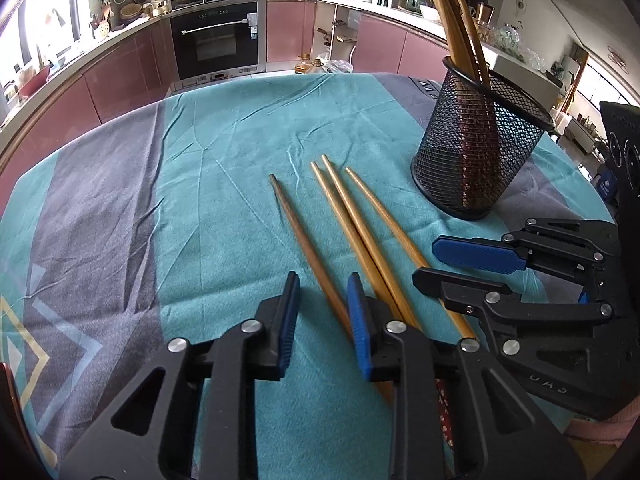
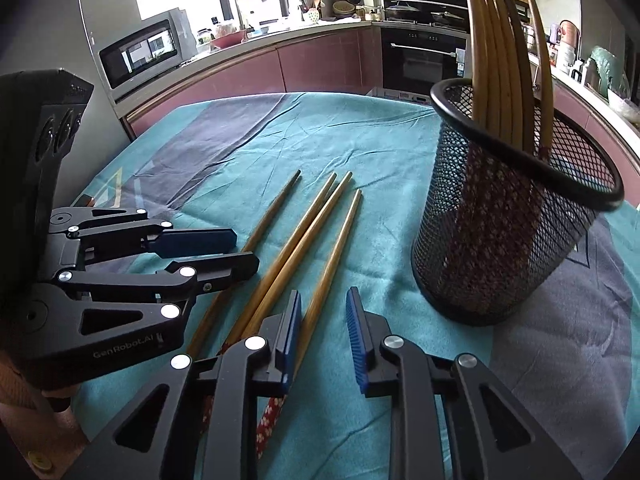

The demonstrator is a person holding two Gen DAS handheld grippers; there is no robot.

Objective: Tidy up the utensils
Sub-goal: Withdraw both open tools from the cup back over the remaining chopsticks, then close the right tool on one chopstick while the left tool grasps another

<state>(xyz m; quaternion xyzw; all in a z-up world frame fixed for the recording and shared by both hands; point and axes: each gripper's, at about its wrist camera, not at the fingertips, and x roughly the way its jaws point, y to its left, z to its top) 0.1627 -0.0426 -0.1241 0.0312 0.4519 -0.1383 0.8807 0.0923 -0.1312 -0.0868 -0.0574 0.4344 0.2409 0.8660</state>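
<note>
Several wooden chopsticks [image 1: 352,224] lie side by side on the teal tablecloth [image 1: 224,184], tips pointing away; they also show in the right wrist view [image 2: 304,236]. A black mesh holder [image 1: 476,148] stands at the right with several chopsticks upright in it; it also shows in the right wrist view [image 2: 508,216]. My left gripper [image 1: 324,286] is open and empty, low over the handle ends, with the leftmost chopstick between its fingers. My right gripper [image 2: 324,300] is open and empty beside the rightmost chopstick. Each gripper shows in the other's view: the right [image 1: 426,262], the left [image 2: 244,250].
The round table's far edge [image 1: 280,76] faces pink kitchen cabinets and a built-in oven [image 1: 218,40]. A microwave [image 2: 144,52] sits on the counter at the left. Patterned red chopstick handles [image 2: 272,416] lie under my right gripper.
</note>
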